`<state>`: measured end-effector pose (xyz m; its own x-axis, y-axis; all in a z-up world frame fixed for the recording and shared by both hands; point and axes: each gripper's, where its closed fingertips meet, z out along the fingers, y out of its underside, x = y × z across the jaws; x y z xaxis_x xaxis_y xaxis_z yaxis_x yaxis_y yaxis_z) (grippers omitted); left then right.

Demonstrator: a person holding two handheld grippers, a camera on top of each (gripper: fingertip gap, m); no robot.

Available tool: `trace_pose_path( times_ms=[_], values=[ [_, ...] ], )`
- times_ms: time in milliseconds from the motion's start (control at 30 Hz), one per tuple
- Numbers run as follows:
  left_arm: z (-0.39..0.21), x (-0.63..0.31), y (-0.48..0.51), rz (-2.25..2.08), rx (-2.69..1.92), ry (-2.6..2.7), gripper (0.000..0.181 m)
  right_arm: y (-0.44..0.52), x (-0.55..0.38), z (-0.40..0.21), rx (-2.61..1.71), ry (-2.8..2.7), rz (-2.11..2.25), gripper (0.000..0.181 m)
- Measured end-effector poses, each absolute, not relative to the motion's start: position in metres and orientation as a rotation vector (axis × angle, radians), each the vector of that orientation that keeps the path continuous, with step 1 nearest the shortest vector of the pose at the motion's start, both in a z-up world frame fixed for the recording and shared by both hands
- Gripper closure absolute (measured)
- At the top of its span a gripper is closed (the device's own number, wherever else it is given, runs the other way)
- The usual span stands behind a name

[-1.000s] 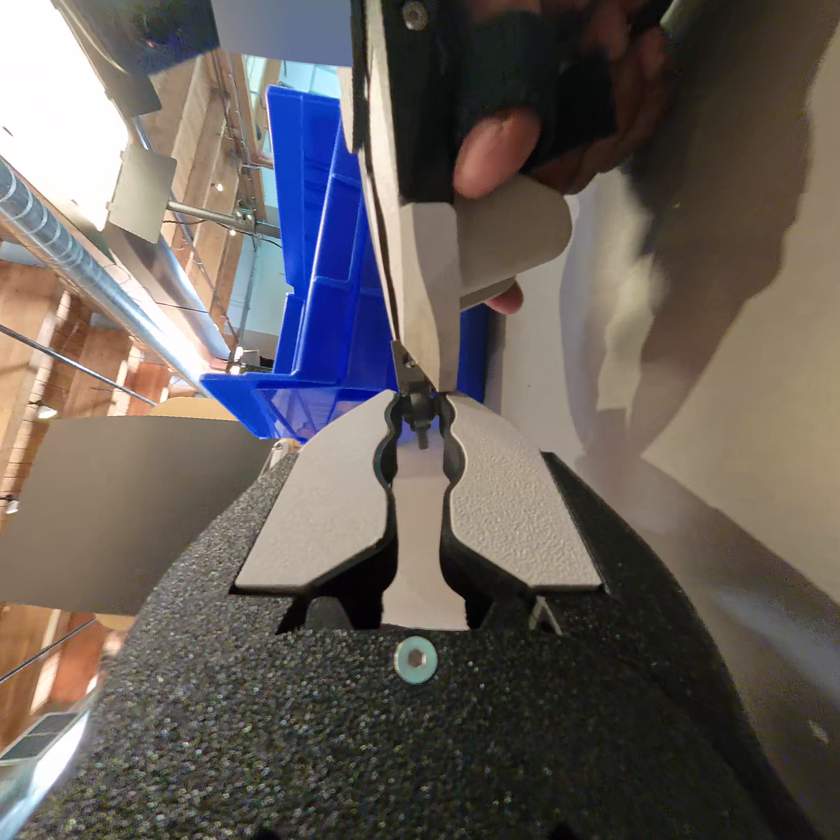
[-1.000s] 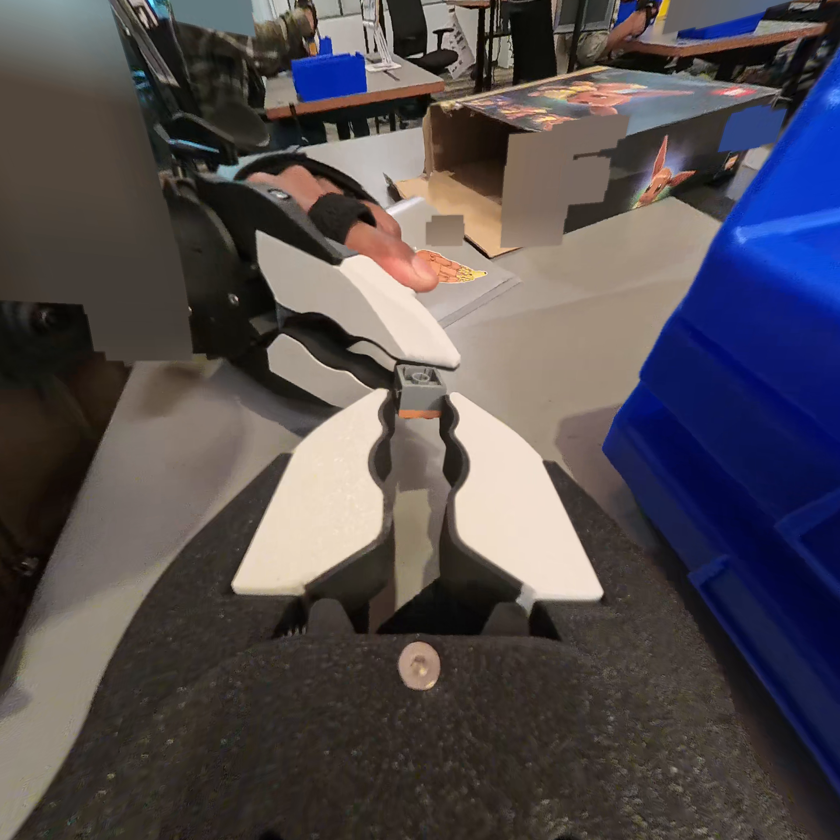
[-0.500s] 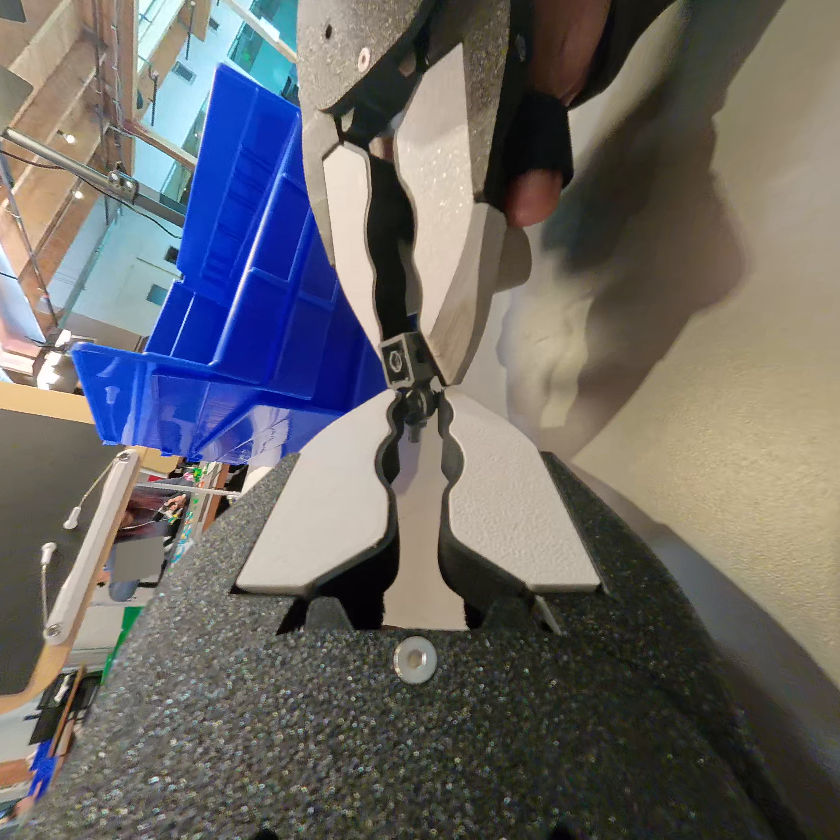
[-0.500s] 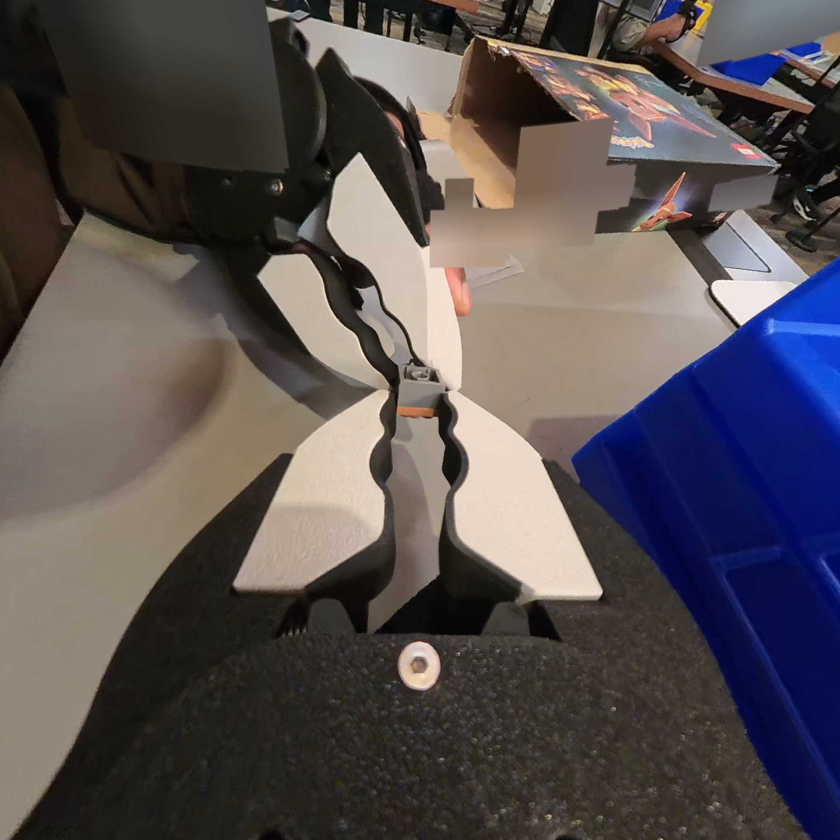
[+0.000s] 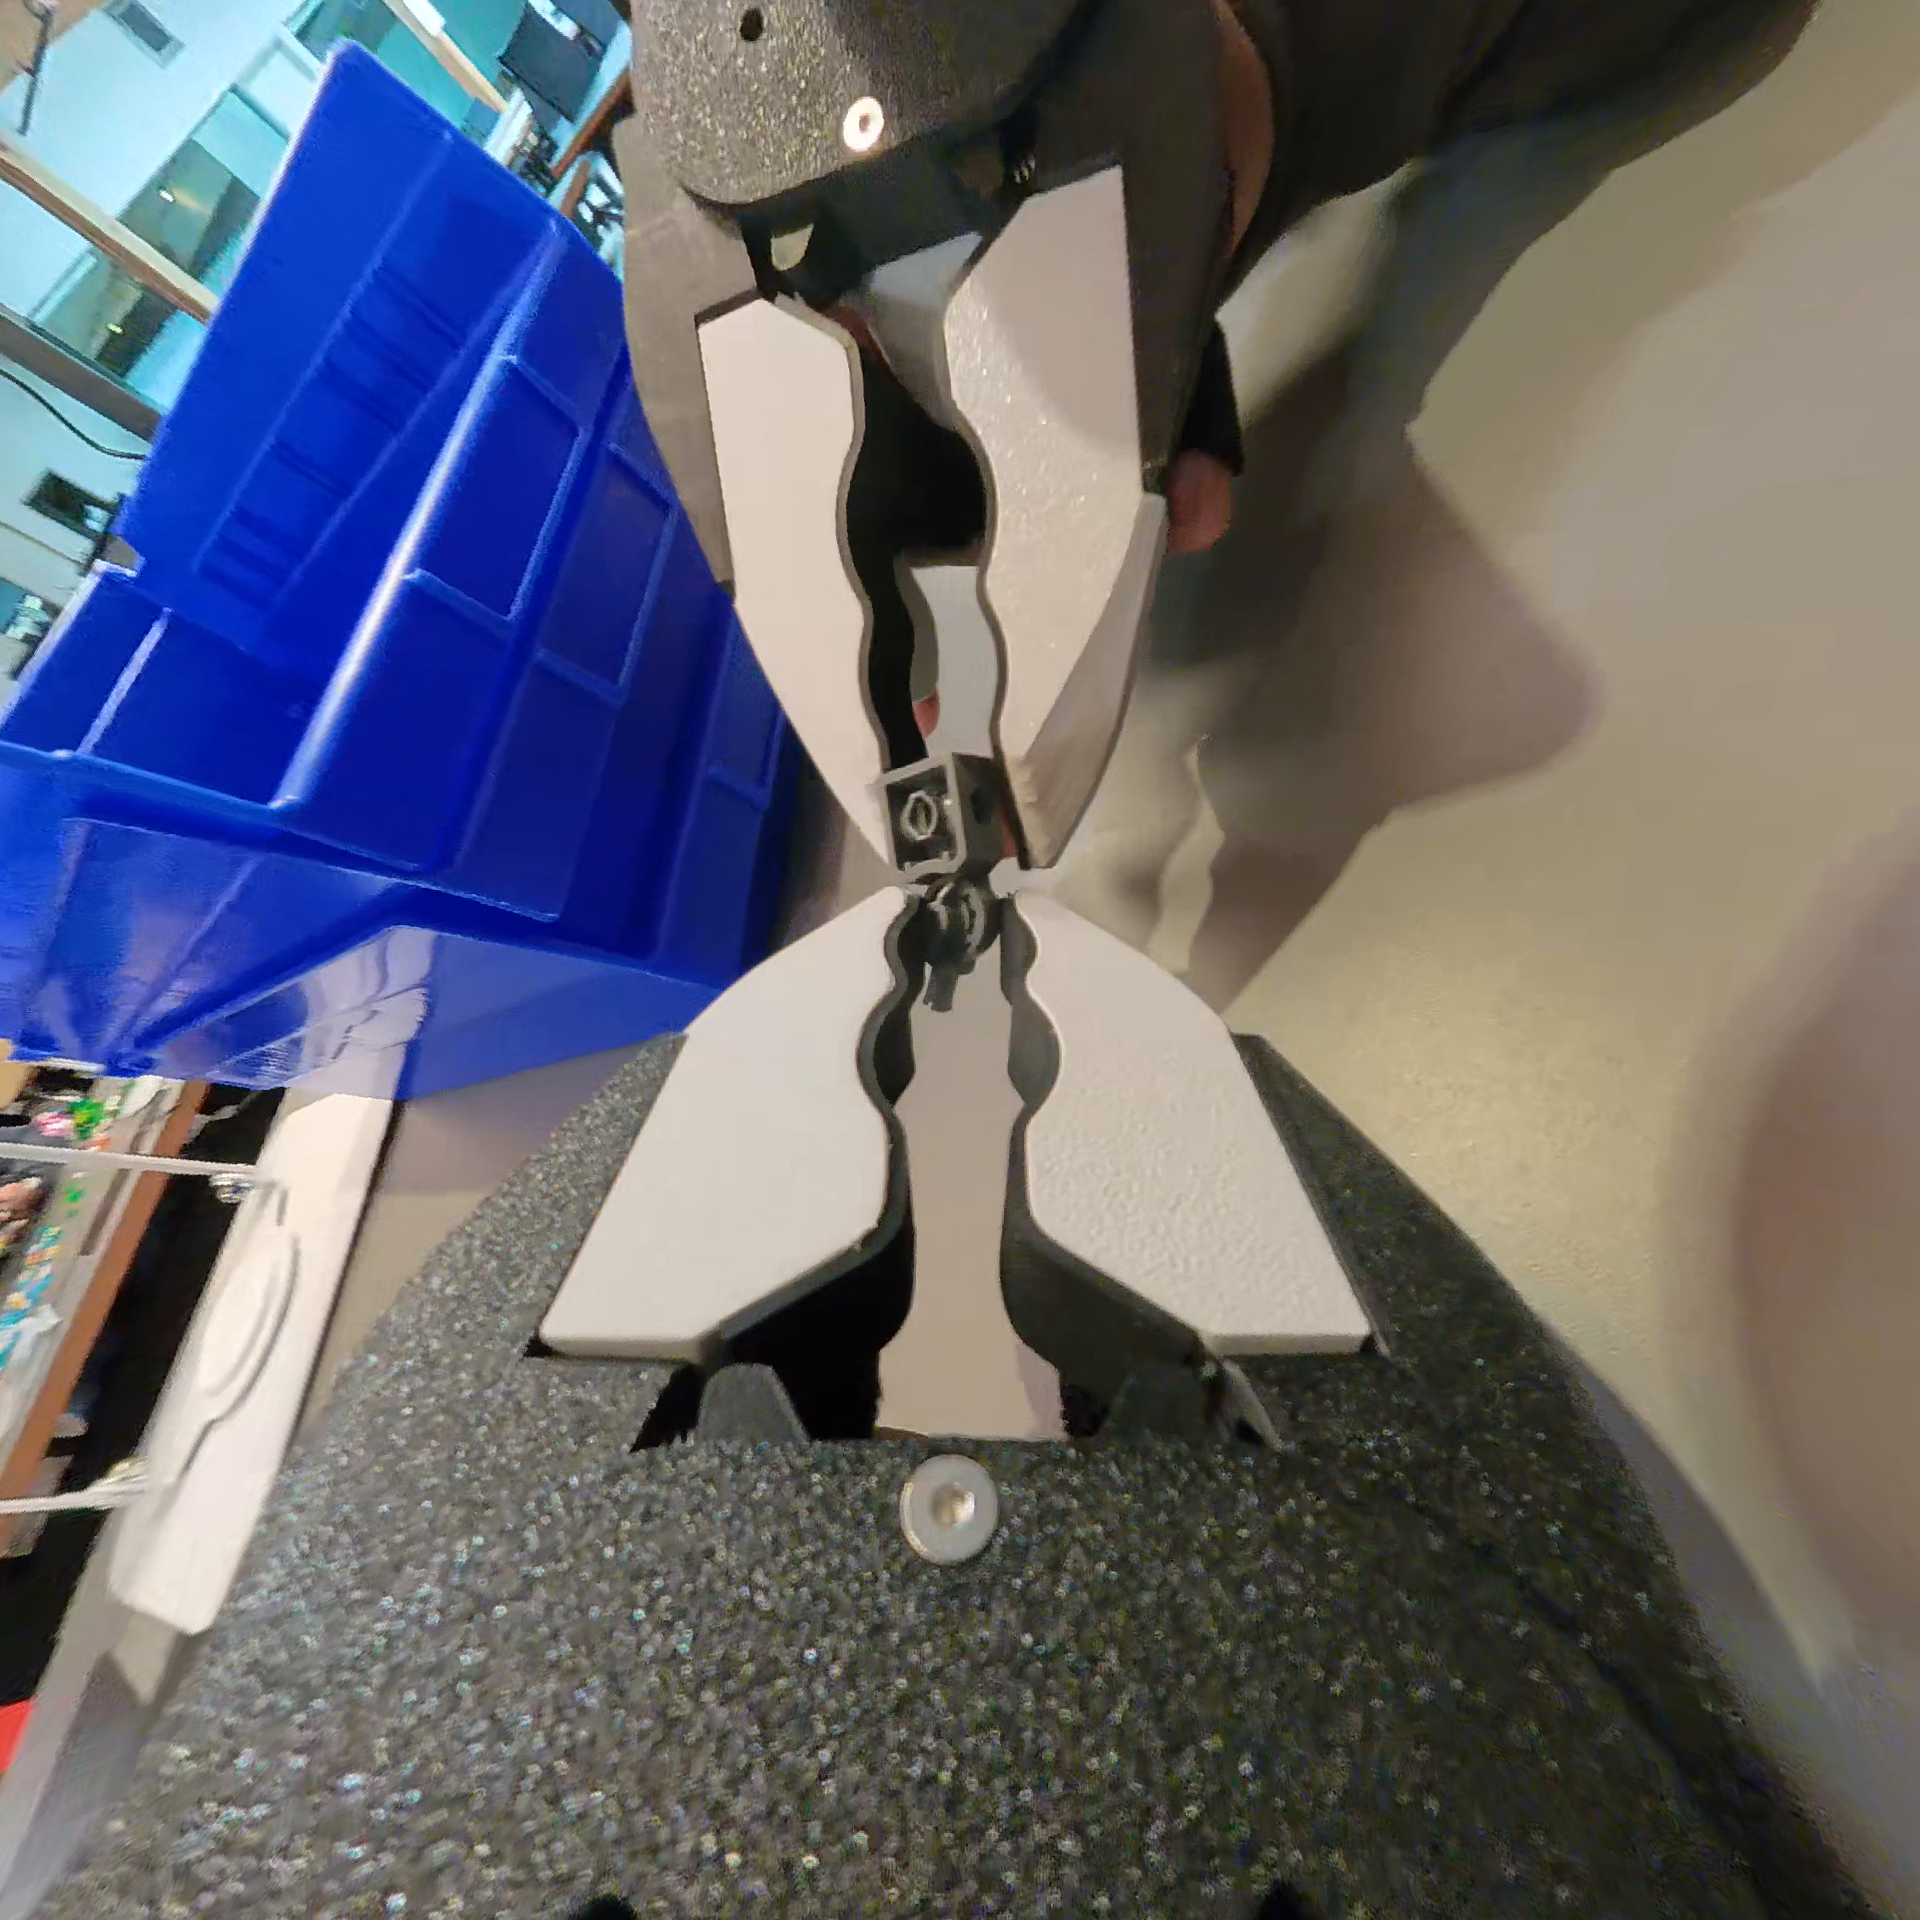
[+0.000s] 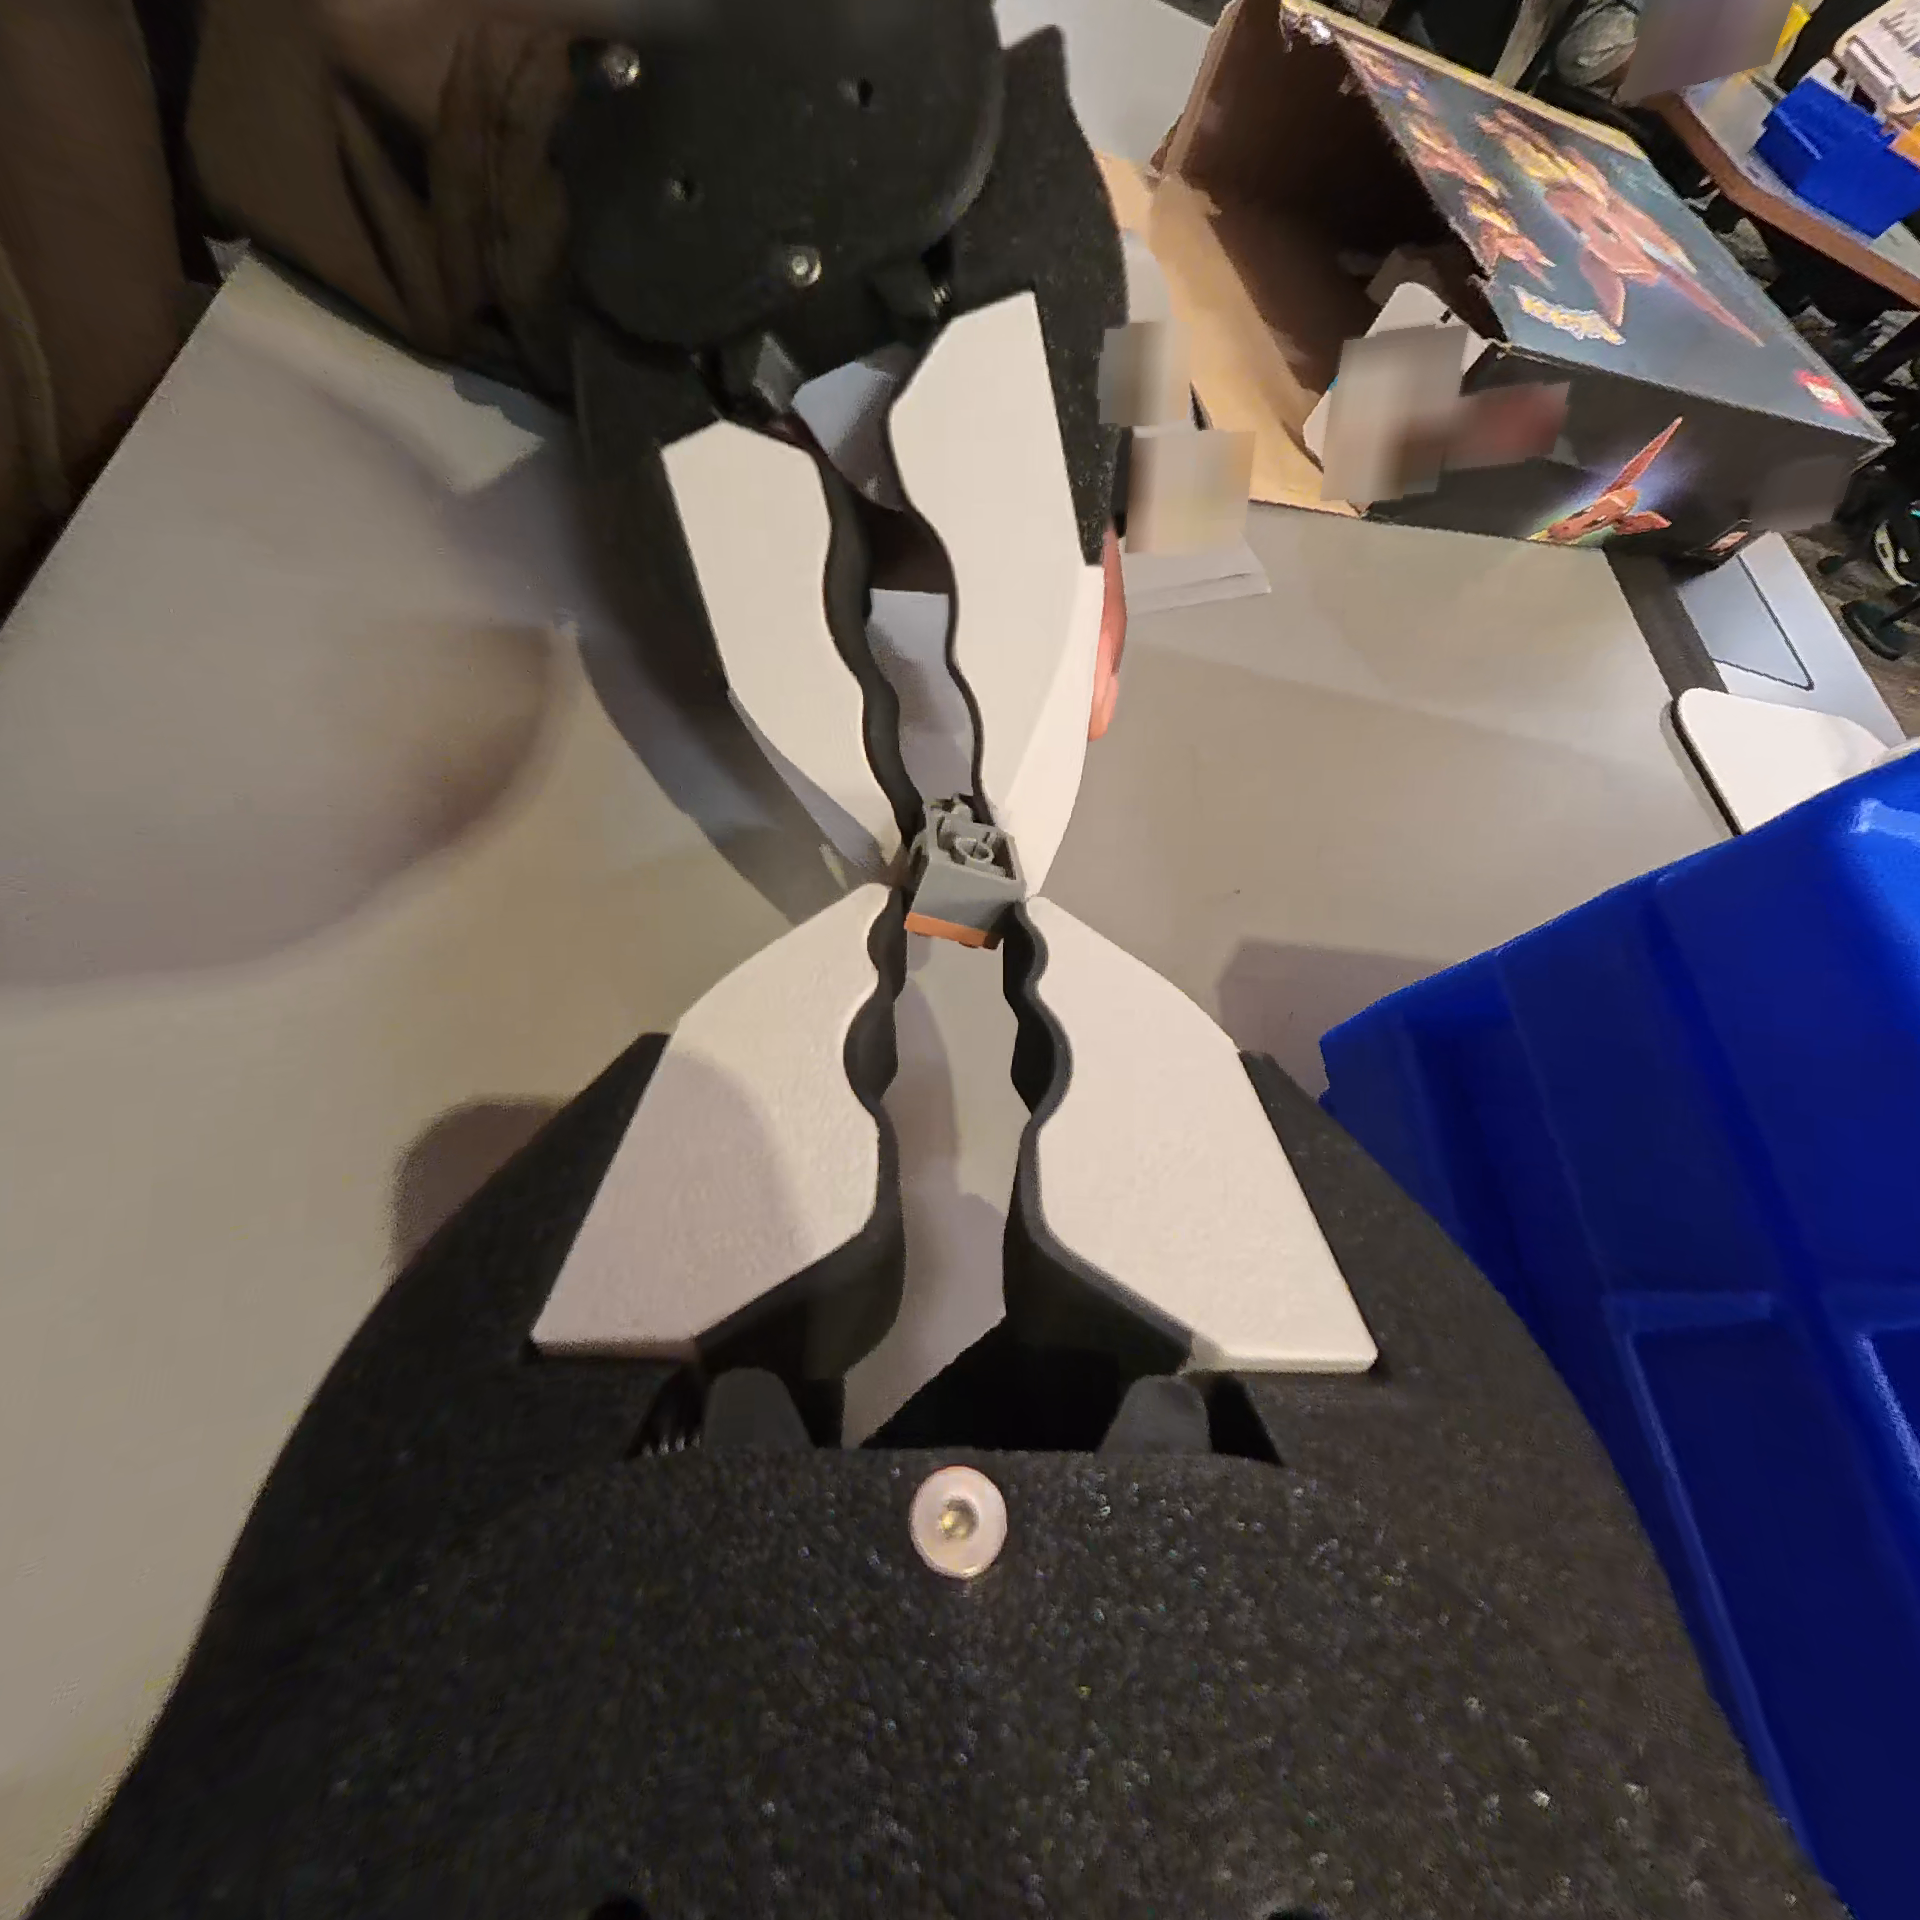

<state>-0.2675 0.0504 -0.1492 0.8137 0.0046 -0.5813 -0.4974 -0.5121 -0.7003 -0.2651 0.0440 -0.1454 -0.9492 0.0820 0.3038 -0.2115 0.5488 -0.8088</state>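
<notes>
at frame centre the right gripper (image 6: 954, 920) pinches a small grey-and-orange plastic brick (image 6: 958, 878), tip to tip with the left gripper (image 5: 951, 914) – clamped on a small black part (image 5: 948, 935) – blue plastic bin (image 5: 364, 623) at left.

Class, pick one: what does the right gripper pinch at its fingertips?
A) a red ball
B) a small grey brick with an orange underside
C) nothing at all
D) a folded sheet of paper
B: in the right wrist view the right gripper is shut on the small grey brick, its orange underside showing between the fingertips.
</notes>
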Motion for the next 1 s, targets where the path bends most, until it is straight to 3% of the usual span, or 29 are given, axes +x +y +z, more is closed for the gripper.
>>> trace_pose_path(
  times_ms=[267, 333, 500, 667, 833, 1000],
  values=[
    [-0.154, -0.259, 0.052, 0.349, -2.033, 0.223, 0.168, 0.045, -0.267, -0.148, 0.199, -2.408, 1.312, 0.162],
    [-0.149, -0.264, 0.051, 0.278, -1.998, 0.124, 0.168, 0.050, -0.277, -0.146, 0.203, -2.305, 1.266, 0.174],
    [-0.139, -0.282, 0.046, 0.115, -1.901, -0.127, 0.168, 0.056, -0.290, -0.139, 0.038, -2.256, 1.377, 0.167],
    [-0.134, -0.283, 0.048, 0.231, -1.863, -0.075, 0.168, 0.043, -0.285, -0.130, -0.415, -2.421, 1.785, 0.148],
    [-0.135, -0.280, 0.052, 0.329, -1.871, -0.005, 0.168, 0.038, -0.280, -0.116, -0.547, -2.396, 2.006, 0.159],
    [-0.142, -0.276, 0.055, 0.372, -1.909, 0.058, 0.168, 0.036, -0.278, -0.118, -0.512, -2.393, 1.960, 0.162]
  ],
)
